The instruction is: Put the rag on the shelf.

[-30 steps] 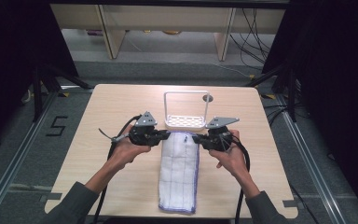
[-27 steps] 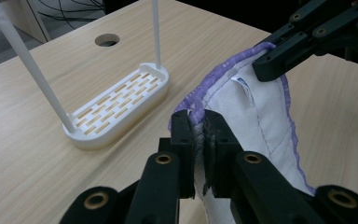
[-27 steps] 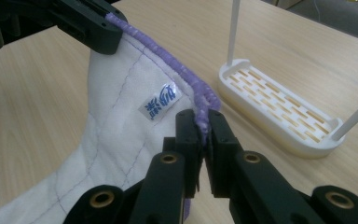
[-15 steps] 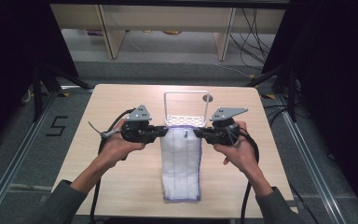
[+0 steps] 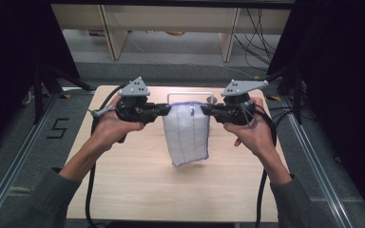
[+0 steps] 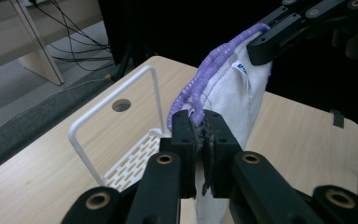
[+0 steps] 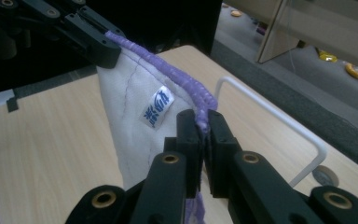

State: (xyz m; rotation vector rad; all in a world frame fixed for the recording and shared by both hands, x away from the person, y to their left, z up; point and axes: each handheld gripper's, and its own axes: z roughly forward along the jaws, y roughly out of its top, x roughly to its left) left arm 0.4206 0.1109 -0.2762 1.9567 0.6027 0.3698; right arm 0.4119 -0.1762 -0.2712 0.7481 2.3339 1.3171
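Cloth (image 5: 187, 134): white, faint purple grid lines, purple stitched edging along top; small white label (image 7: 158, 112) with blue print.
Left gripper (image 6: 200, 125): black jaws, brass-coloured rivets, grey plate on top.
Right gripper (image 7: 202, 122): same black, brass rivets, grey plate.
Rack (image 6: 121, 144) at far table edge: white wire frame, white slotted base.
Table (image 5: 138, 190): light wood grain.
Sleeves (image 5: 52, 199): grey-green.
Floor: grey.
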